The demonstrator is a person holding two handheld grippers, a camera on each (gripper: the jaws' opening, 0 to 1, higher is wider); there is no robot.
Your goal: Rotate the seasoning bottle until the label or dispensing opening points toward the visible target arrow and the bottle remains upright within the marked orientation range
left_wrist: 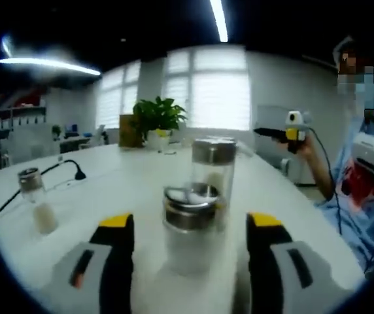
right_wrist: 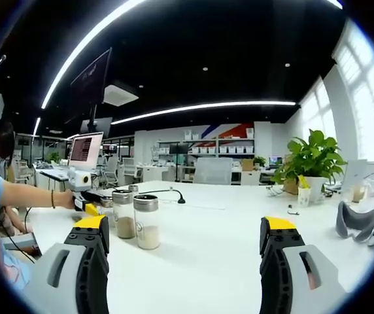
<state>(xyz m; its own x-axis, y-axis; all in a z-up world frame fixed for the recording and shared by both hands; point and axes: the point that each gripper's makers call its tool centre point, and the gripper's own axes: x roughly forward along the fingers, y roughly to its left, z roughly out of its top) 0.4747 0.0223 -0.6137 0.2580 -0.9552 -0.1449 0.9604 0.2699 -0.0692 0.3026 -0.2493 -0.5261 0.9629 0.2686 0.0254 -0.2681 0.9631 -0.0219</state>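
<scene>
In the left gripper view, the left gripper (left_wrist: 190,245) is spread wide with the seasoning bottle (left_wrist: 188,229) upright between its jaws, not yet touched. It is clear glass with a steel cap and white powder inside. A taller glass jar (left_wrist: 213,173) stands just behind. The right gripper (right_wrist: 186,245) is released, far away over the white table (right_wrist: 226,229).

Yellow-tipped black tongs (left_wrist: 190,239), clear silver-capped seasoning bottle (left_wrist: 188,226) holding white powder, white table (right_wrist: 213,242), green plant (right_wrist: 311,157).
</scene>
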